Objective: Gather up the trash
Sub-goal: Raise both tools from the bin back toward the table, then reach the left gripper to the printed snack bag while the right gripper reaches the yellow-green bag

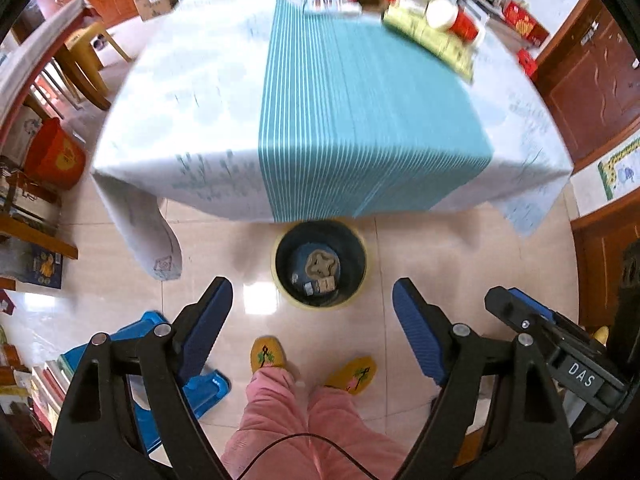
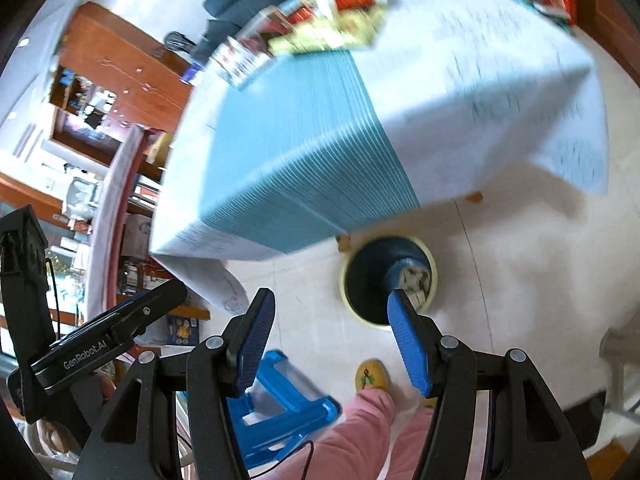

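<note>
A yellow-rimmed waste bin [image 1: 362, 276] with a dark liner stands on the floor at the table's near edge. It holds a blue wrapper, a brown crumpled piece [image 1: 320, 265] and small packets. The bin shows in the right wrist view [image 2: 345, 280] too, with trash [image 2: 414, 280] inside. My left gripper [image 1: 312, 308] is open and empty, above the floor just short of the bin. My right gripper [image 2: 330, 328] is open and empty, left of the bin; its right finger [image 2: 404, 332] overlaps the bin's rim in the view.
A table [image 1: 192, 92] with a white cloth and teal striped runner carries boxes and cans [image 1: 440, 20] at its far end. A blue plastic stool [image 1: 208, 388] lies on the floor at the left. The person's pink trousers and yellow slippers [image 1: 266, 354] are below. Wooden cabinets [image 1: 592, 80] stand right.
</note>
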A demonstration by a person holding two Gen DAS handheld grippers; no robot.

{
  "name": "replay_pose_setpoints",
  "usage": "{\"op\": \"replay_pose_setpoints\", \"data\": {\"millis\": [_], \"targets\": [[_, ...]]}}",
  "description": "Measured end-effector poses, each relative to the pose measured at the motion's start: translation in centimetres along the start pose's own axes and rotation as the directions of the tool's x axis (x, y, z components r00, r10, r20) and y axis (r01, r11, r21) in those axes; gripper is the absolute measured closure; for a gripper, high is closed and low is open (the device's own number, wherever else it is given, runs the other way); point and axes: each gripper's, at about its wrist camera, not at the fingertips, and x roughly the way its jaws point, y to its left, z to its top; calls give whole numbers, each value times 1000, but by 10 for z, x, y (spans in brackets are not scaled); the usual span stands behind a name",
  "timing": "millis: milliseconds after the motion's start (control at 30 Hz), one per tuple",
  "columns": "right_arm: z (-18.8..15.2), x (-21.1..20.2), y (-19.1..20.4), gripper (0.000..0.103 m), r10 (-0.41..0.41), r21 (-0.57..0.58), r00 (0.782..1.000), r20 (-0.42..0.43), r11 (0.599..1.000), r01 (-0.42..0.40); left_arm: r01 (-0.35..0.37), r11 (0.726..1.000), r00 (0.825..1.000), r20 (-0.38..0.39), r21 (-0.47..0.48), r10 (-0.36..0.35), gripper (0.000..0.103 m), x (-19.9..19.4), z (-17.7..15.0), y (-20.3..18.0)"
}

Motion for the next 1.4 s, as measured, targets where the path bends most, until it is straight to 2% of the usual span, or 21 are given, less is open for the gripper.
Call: {"op": "replay_pose_setpoints", "data": {"millis": [167, 400, 567, 700, 867, 1067, 1167, 1400], "targets": [[19, -35, 20, 43, 74, -40, 997, 15, 997, -73, -6, 1000, 995, 100, 10, 5, 23, -54, 17, -18], [37, -60, 49, 43, 118, -156, 992, 36, 981, -111, -29, 999, 981, 193, 39, 21, 23, -112, 38, -47], [52, -70, 61, 43, 120, -203, 991, 53, 973, -107, -25, 1000, 966, 258, 10, 22, 23, -138, 50, -54], [65, -76, 71, 43, 119, -242, 989, 83, 966, -95, -14, 1000, 960, 280, -8, 15, 23, -152, 57, -55], [84, -74, 79, 43, 103, -232, 988, 116, 970, -74, -1, 1000, 959, 283, 4, 0, 23, -155, 67, -52], [111, -54, 86, 43, 38, -180, 988, 151, 984, -10, 35, 999, 957, 287, 19, -39, 23, -136, 104, -39], [132, -41, 90, 43, -5, -126, 983, 183, 992, 28, 77, 997, 959, 269, 31, -83, 23, -119, 135, -28], [190, 0, 113, 43, -87, 23, 967, 240, 996, 84, 121, 985, 959, 242, 121, -147, 23, -94, 240, 5]]}}
